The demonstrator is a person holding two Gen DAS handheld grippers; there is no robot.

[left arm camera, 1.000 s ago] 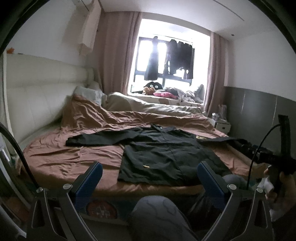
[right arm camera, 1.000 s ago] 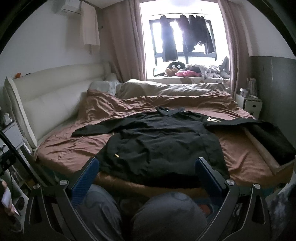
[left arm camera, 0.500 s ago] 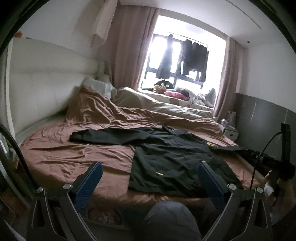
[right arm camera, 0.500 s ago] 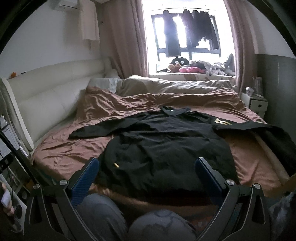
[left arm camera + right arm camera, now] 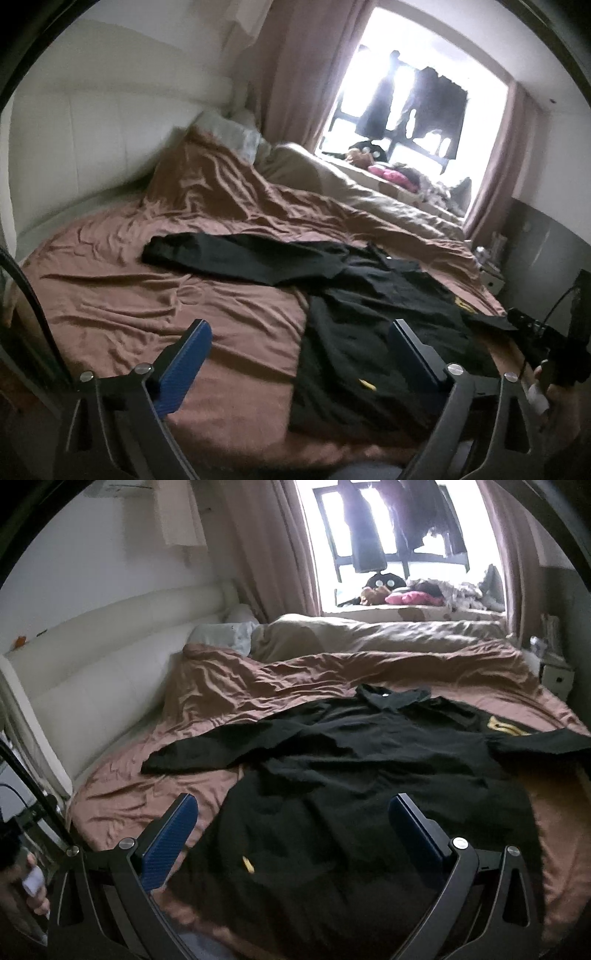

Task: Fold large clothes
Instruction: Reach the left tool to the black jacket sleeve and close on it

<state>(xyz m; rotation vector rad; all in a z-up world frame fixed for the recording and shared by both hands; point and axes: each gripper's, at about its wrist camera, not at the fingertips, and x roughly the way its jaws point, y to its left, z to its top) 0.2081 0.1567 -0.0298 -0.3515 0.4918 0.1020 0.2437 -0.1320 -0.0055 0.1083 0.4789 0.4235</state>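
A large black long-sleeved shirt (image 5: 369, 768) lies spread flat on the brown bedsheet (image 5: 229, 686), collar away from me, one sleeve (image 5: 236, 254) stretched out to the left. My left gripper (image 5: 299, 339) hovers over the near left edge of the bed, above the shirt's lower left hem. Its jaws are closing slightly but stand wide, with nothing between them. My right gripper (image 5: 291, 812) hangs above the shirt's lower half, open and holding nothing. A small yellow tag (image 5: 247, 864) shows on the shirt's front.
A white padded headboard (image 5: 110, 672) runs along the left. A beige duvet (image 5: 369, 631) and pillows lie at the far side under a bright window (image 5: 399, 535) with hanging clothes. A white nightstand (image 5: 557, 675) stands at the right. The other hand with its gripper (image 5: 543, 350) shows at the right edge.
Both grippers have moved forward over the bed, so the shirt looks larger and closer. The knees seen below the grippers have dropped out of view. The left gripper has rolled a little.
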